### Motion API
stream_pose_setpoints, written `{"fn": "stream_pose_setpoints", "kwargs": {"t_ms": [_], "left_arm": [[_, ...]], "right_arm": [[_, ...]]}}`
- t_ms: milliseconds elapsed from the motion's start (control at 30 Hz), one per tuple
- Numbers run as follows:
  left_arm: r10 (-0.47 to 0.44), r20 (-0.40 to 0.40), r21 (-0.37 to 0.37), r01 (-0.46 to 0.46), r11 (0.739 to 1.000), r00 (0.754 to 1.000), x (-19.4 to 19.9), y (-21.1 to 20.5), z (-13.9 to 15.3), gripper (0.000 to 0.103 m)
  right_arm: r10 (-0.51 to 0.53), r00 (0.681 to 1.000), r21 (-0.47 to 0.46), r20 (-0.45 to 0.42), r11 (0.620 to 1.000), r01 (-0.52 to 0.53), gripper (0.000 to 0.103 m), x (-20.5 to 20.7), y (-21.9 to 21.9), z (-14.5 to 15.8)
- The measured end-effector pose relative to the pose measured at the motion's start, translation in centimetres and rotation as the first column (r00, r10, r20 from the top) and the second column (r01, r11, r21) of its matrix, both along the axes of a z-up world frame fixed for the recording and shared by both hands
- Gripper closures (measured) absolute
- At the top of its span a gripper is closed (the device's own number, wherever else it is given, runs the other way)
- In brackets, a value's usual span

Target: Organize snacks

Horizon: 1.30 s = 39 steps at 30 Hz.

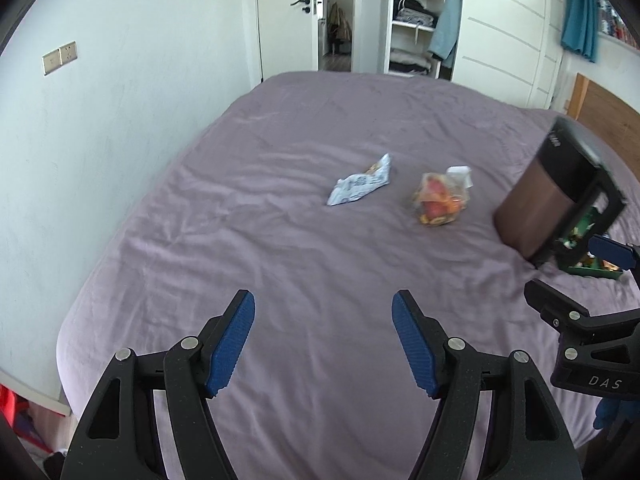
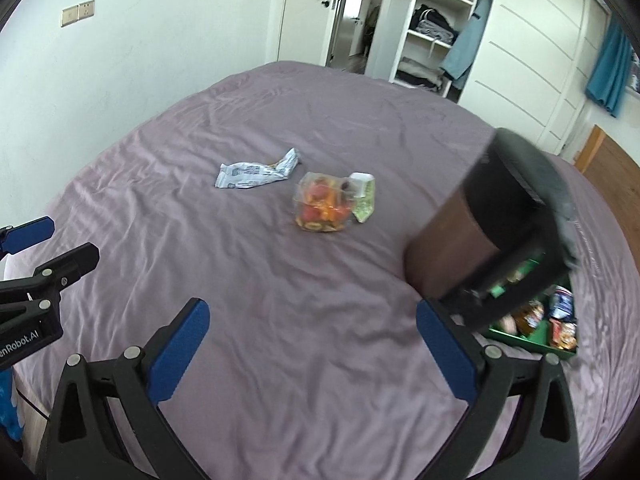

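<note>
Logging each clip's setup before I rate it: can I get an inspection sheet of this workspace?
Surface: bed with a wrinkled purple sheet.
Job's things: white snack packet, clear bag of orange snacks with a small green-and-white packet beside it, and a green box holding more snacks.
Clutter: a brown and black container, tilted and blurred, over the green box.
Grippers: left gripper open, empty; right gripper open, empty.
Cables: nothing seen.
Surroundings: open wardrobe with folded clothes, door ajar, blue curtain.
</note>
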<state>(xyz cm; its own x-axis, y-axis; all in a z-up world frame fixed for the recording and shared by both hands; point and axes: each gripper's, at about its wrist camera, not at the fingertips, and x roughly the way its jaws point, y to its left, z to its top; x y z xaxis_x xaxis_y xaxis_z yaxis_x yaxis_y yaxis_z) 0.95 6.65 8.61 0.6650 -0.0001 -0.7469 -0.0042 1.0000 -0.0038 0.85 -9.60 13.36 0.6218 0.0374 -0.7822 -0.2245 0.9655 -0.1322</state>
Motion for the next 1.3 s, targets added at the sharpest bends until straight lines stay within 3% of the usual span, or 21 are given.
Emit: {"fn": "stream_pose_setpoints", "kwargs": {"t_ms": [533, 700, 900, 1133, 1300], "left_arm": [[-0.003, -0.054, 0.008, 0.003, 1.000, 0.999, 8.3, 0.1, -4.2, 0.037], [-0.021, -0.026, 0.022, 0.022, 1.000, 0.999, 10.7, 0.1, -4.8, 0.029], [-0.087, 0.001, 0.082, 0.087, 0.993, 0.996, 16.1, -0.1, -5.8, 0.029], [-0.225, -0.050, 0.141, 0.230, 0.963, 0.973, 22.7, -3.0, -7.8, 0.029], [-0.267, -0.125, 0.165, 0.286, 0.944, 0.955, 26.0, -4.8, -10.5, 0.029]], "right_arm": [[-0.060, 0.997, 0.046, -0.043, 0.997, 0.062, 0.000, 8.1, -0.9, -4.9], [-0.067, 0.997, 0.067, -0.042, 0.995, 0.070, 0.000, 10.1, -0.7, -6.0], [-0.099, 0.994, 0.083, -0.047, 0.991, 0.102, 0.000, 12.8, -0.4, -7.7], [-0.176, 0.982, 0.126, -0.071, 0.975, 0.184, 0.000, 16.9, -1.5, -9.7], [-0.201, 0.975, 0.168, -0.098, 0.962, 0.215, 0.000, 19.2, -2.0, -11.2]]}}
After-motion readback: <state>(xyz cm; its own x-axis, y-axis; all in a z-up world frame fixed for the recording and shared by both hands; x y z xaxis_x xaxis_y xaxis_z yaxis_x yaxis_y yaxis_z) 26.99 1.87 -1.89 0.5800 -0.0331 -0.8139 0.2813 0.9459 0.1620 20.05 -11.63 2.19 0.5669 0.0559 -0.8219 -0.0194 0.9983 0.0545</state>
